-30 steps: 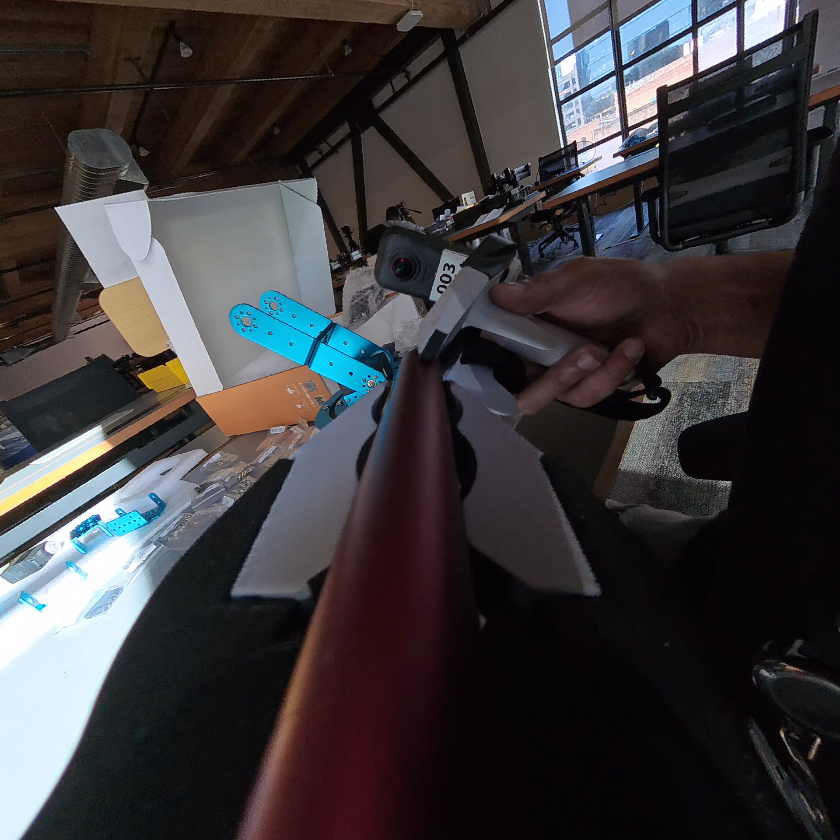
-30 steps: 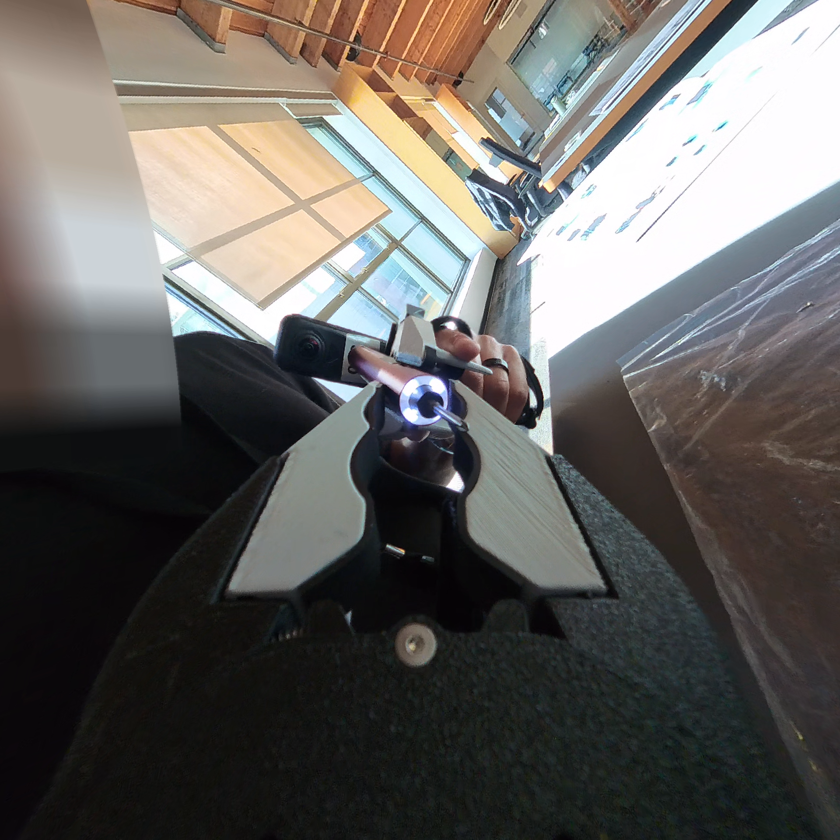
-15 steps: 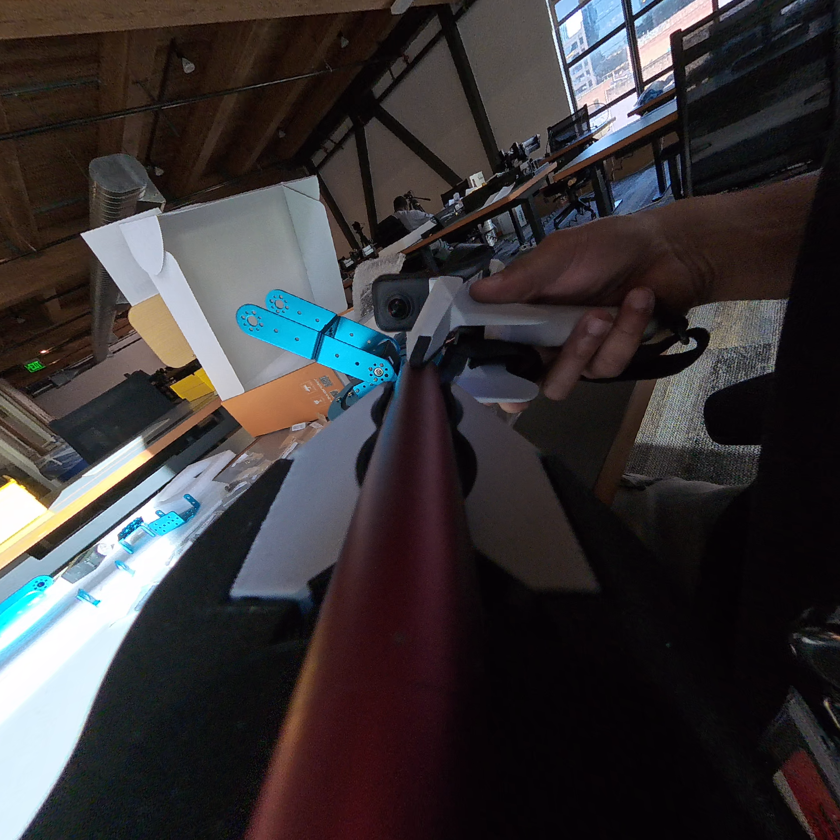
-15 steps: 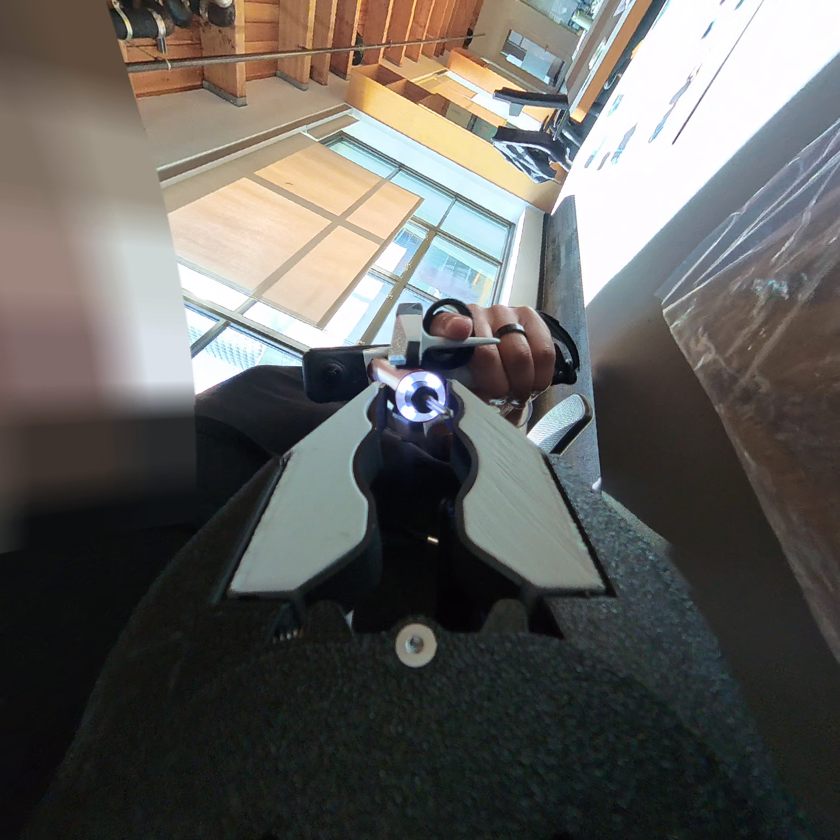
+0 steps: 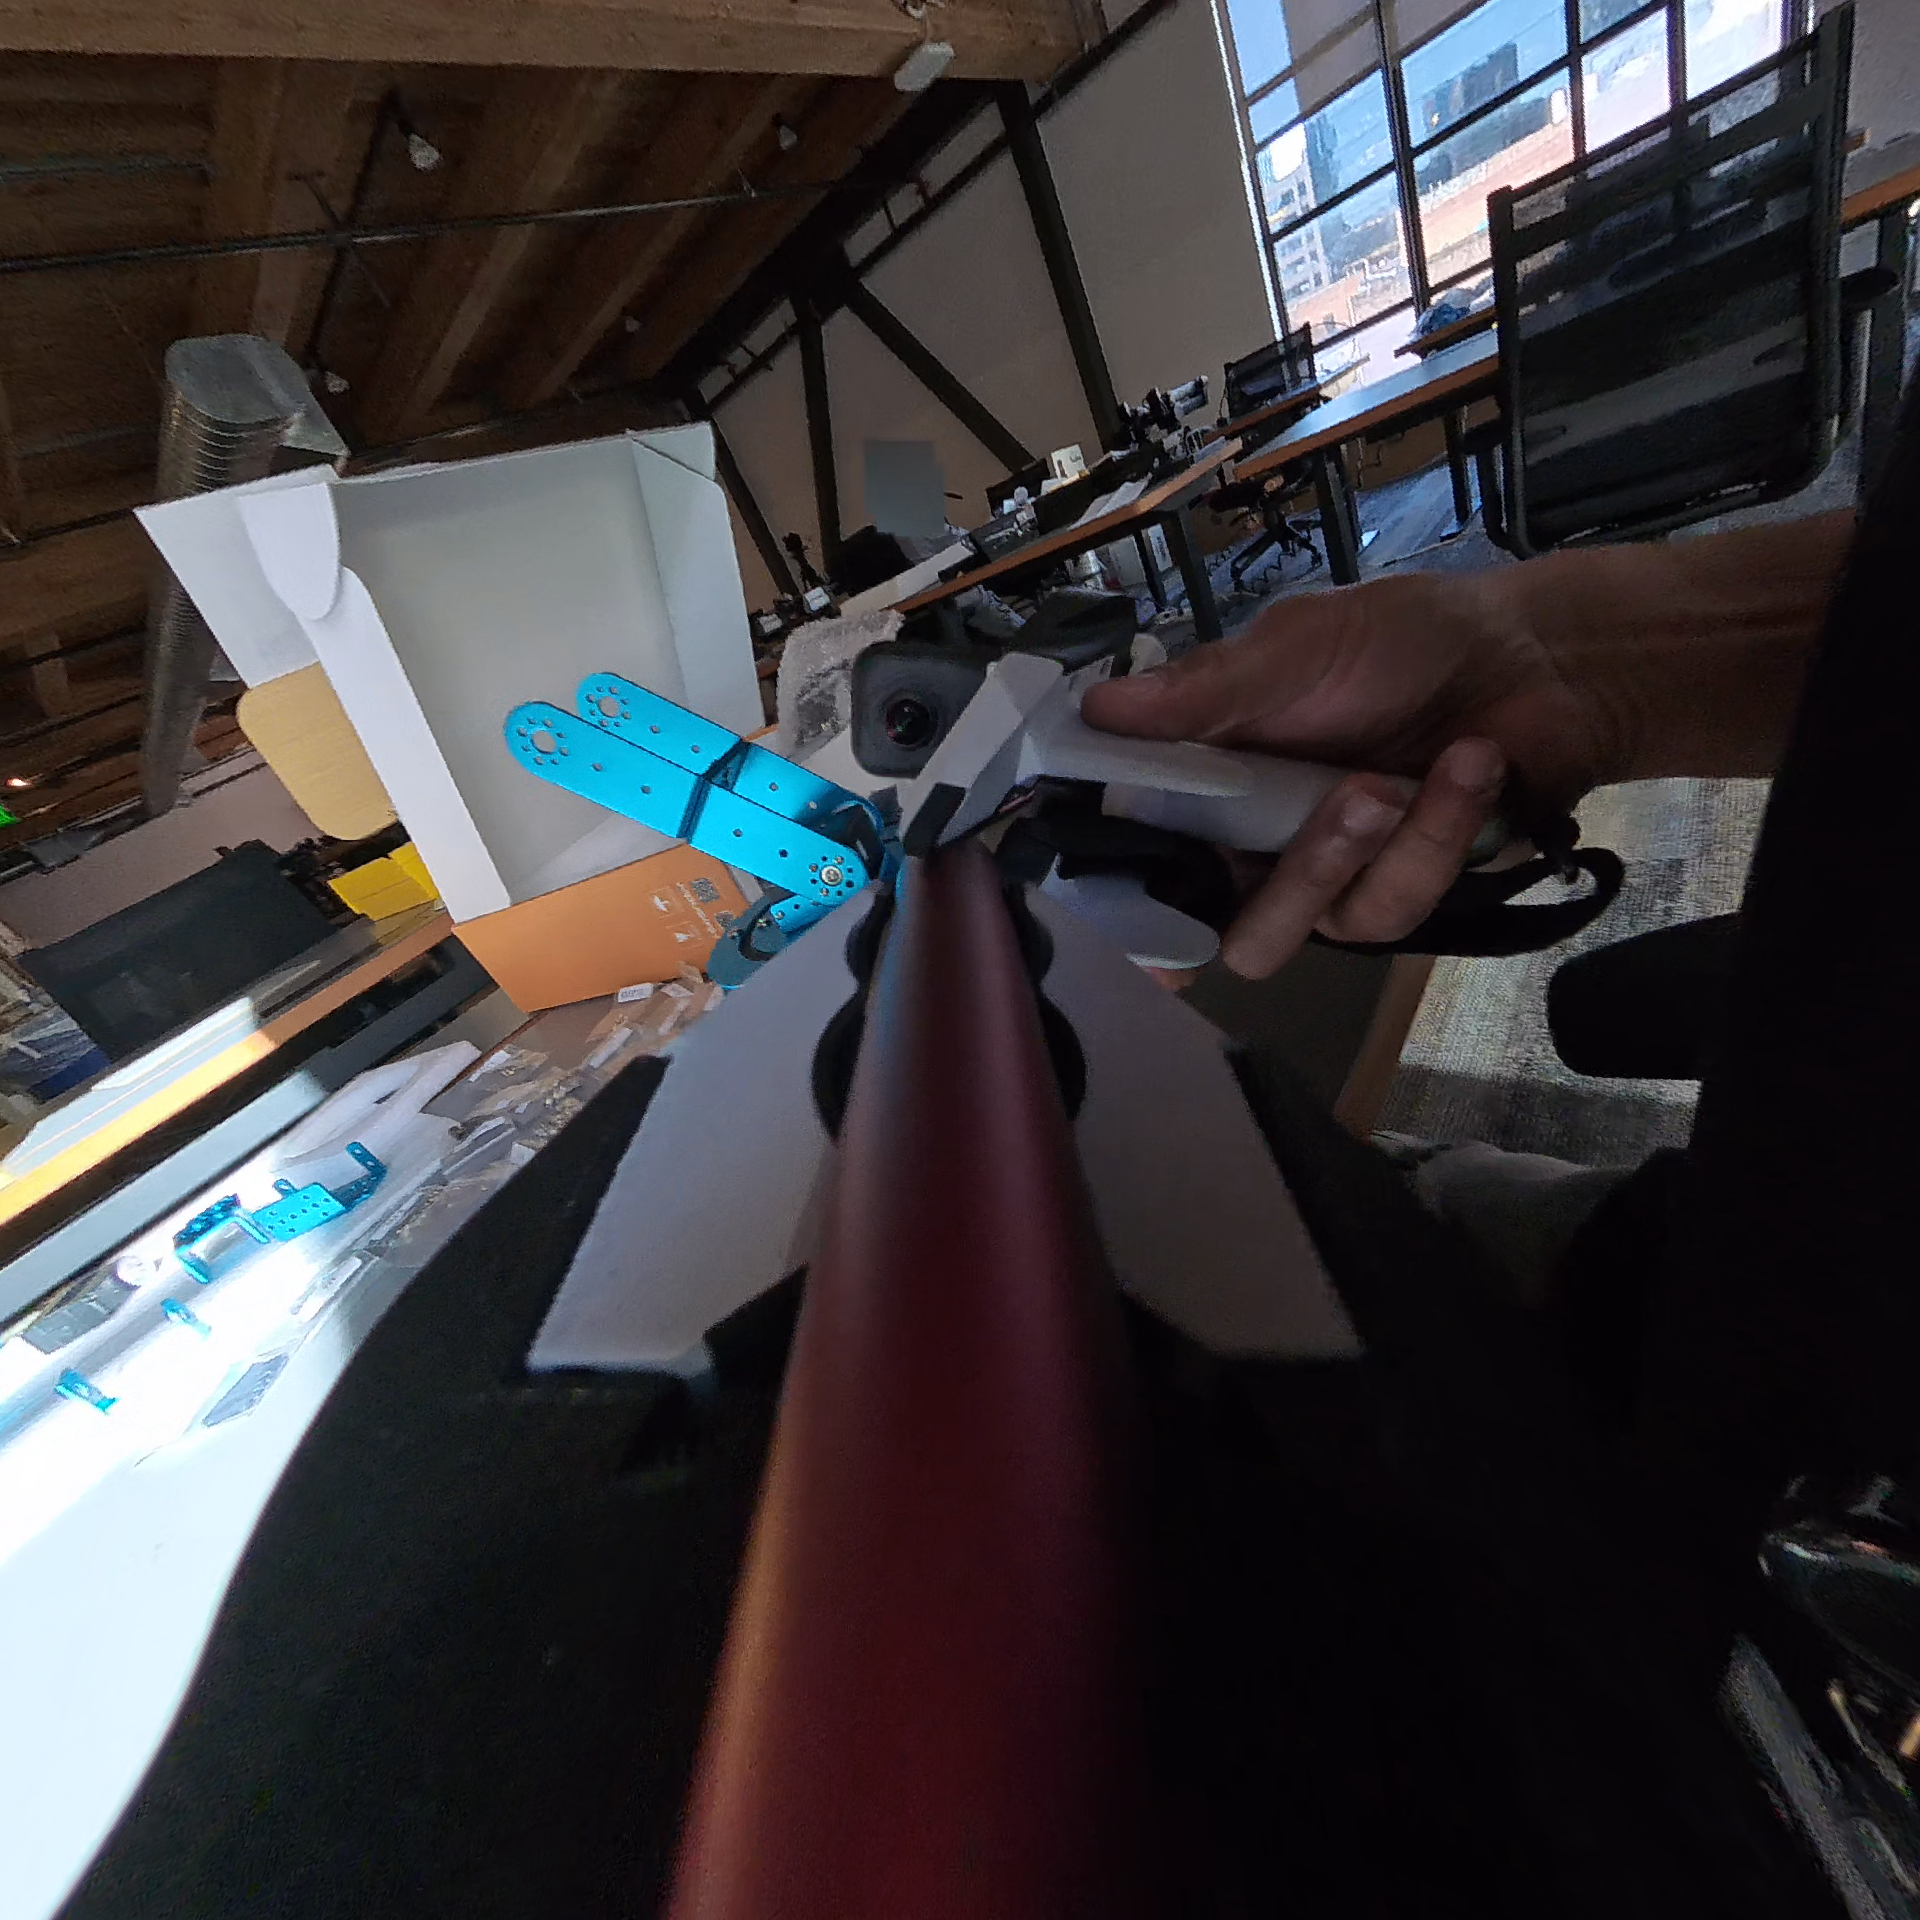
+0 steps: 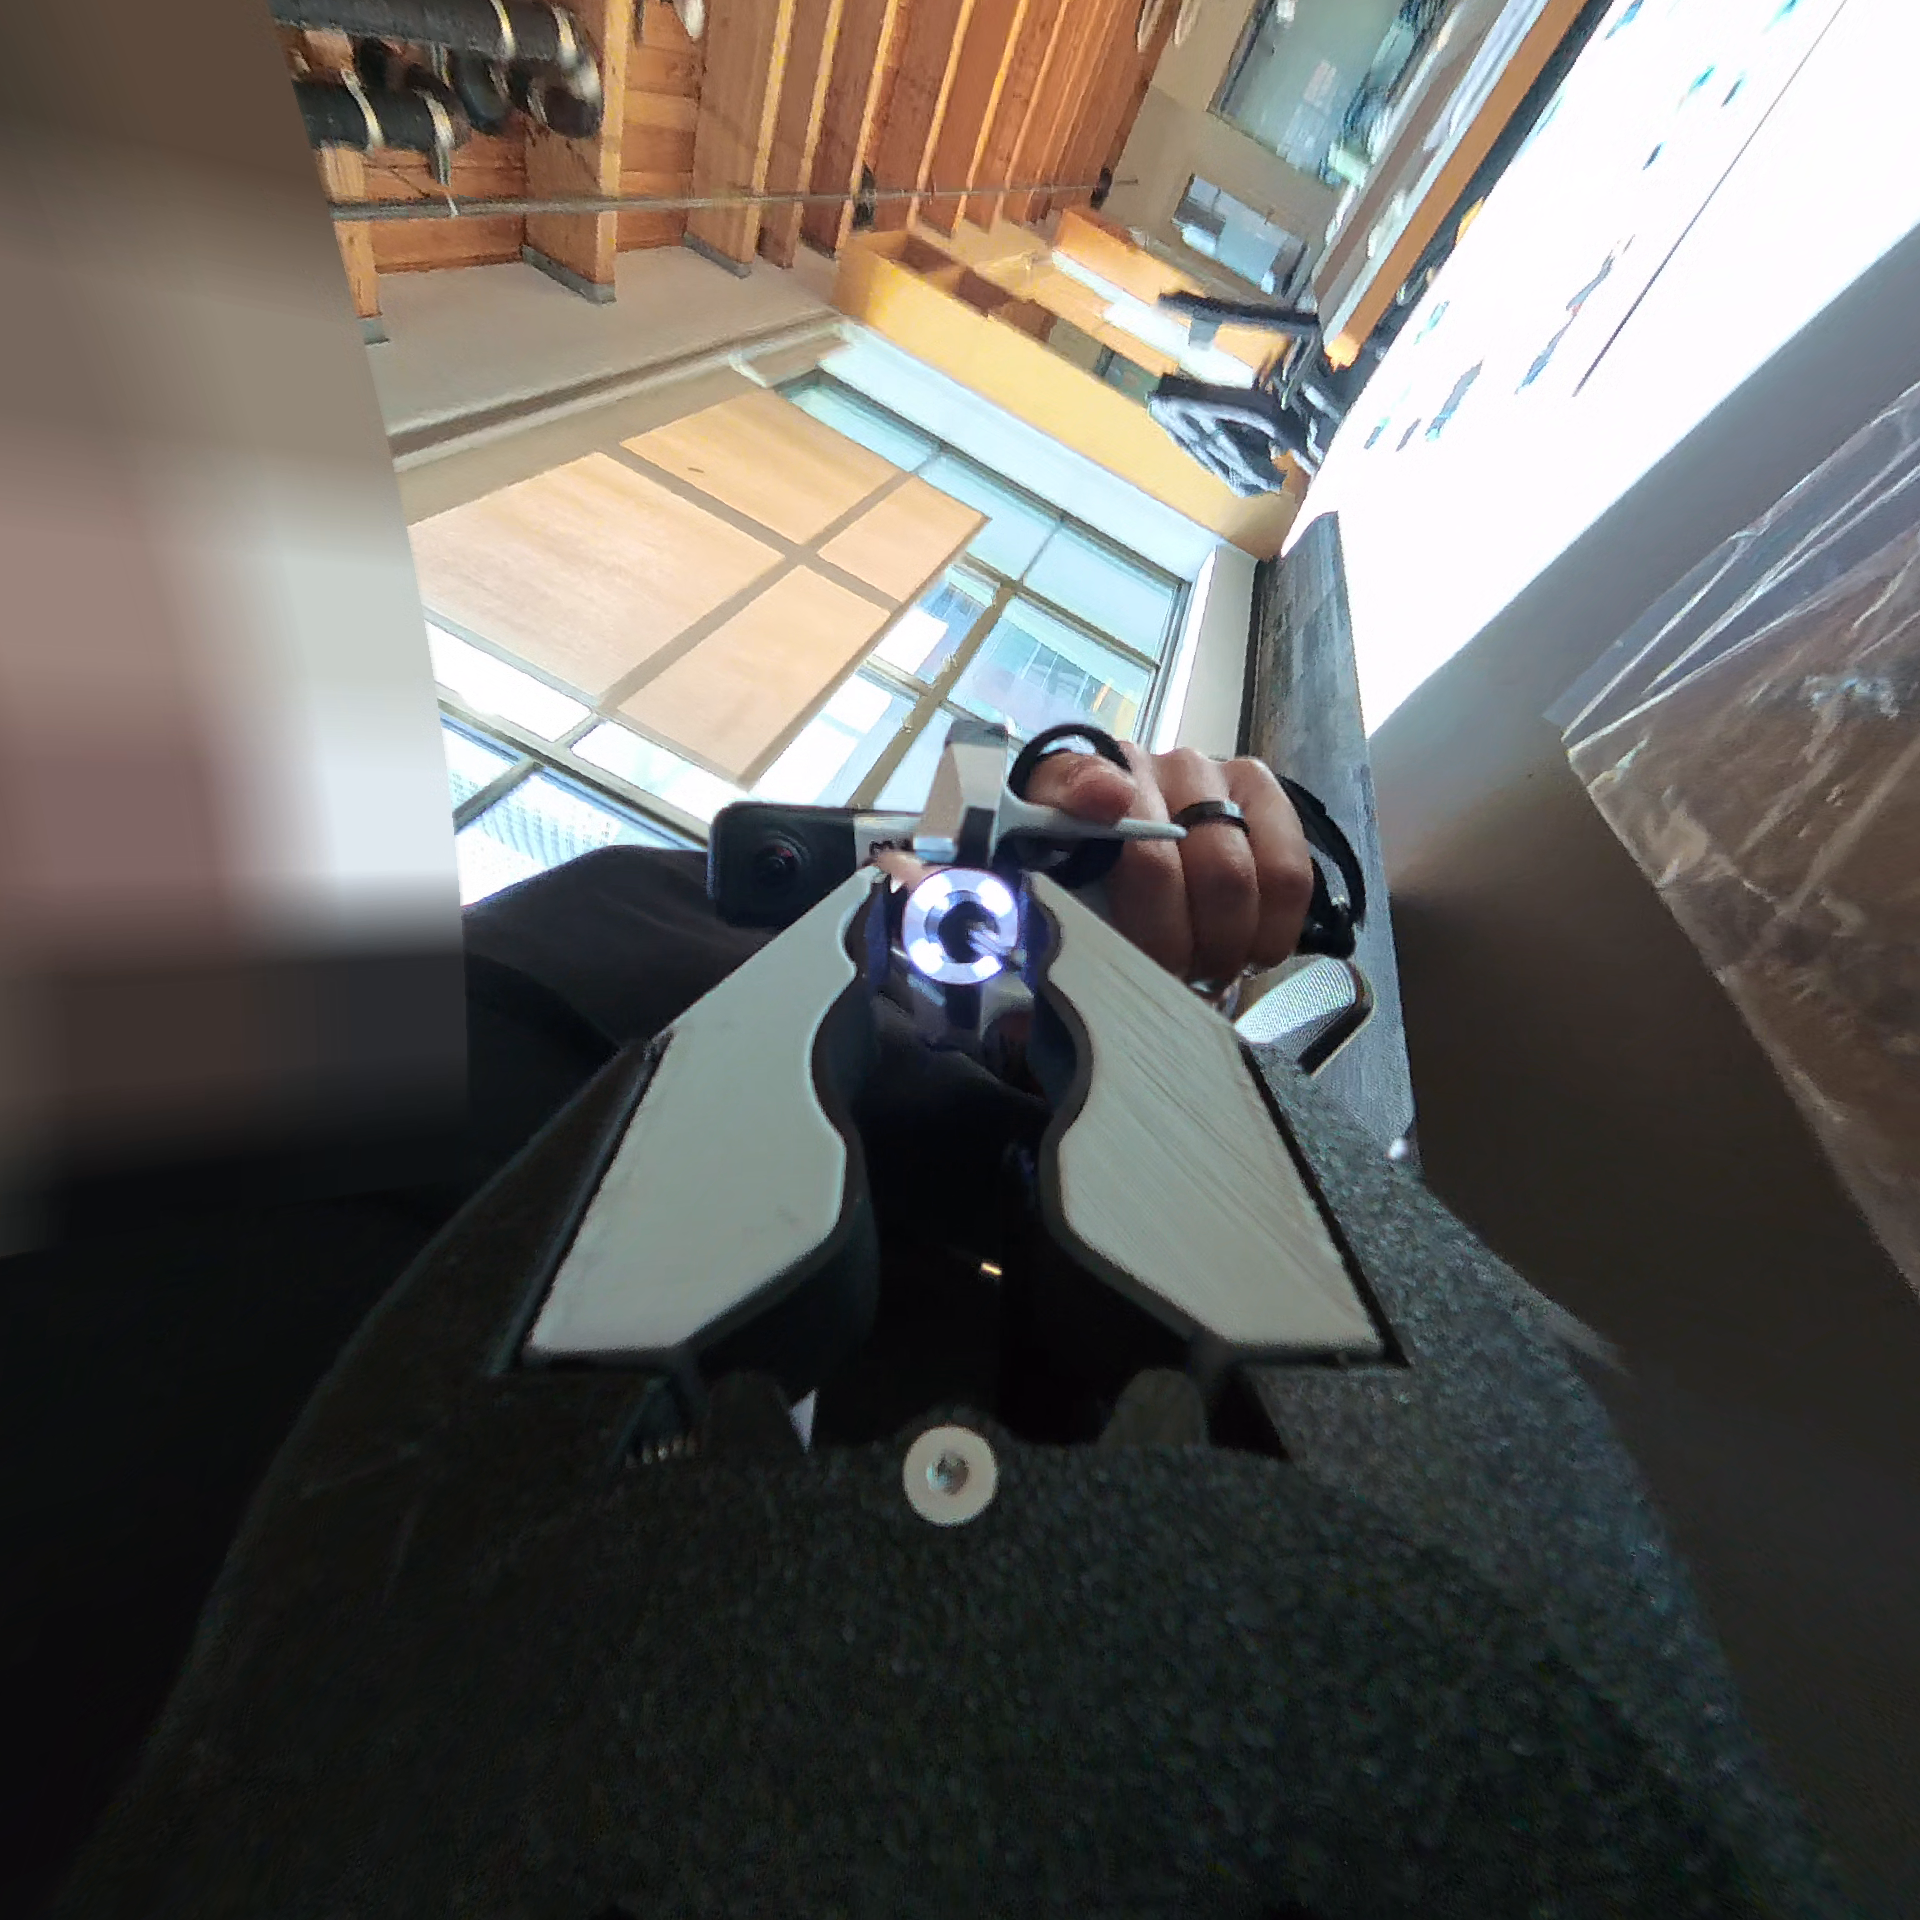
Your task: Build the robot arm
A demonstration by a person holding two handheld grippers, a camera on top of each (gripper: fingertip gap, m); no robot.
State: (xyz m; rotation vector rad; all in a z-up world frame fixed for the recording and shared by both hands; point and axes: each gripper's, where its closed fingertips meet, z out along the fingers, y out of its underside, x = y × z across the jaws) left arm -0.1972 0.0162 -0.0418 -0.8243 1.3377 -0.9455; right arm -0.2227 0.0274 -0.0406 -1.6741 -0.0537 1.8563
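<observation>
My left gripper [image 5: 951,904] is shut on a dark red powered screwdriver [image 5: 935,1247] that runs forward between its fingers. The screwdriver's tip, ringed by a lit white collar [image 6: 956,925], points straight into my right gripper [image 6: 951,894]. The right gripper also shows in the left wrist view [image 5: 935,821], held by a hand [image 5: 1403,707]. Its jaws stand narrow on a shiny metal piece [image 6: 966,1003] at the lower joint of a blue perforated metal arm [image 5: 686,779]. The grip point itself is mostly hidden.
An open white and orange box [image 5: 499,623] stands behind the blue arm. Loose blue brackets [image 5: 301,1210] and small packets lie on the bright white table [image 5: 104,1507]. A black mesh chair [image 5: 1662,312] stands at the right. A clear plastic bag [image 6: 1766,831] lies at the right of the right wrist view. My two grippers' fingertips are within a few centimetres of each other.
The two grippers have stayed tip to tip. The right wrist view has swung, so the lit collar now faces the camera squarely. The hand on the right gripper rose, then dropped back a little.
</observation>
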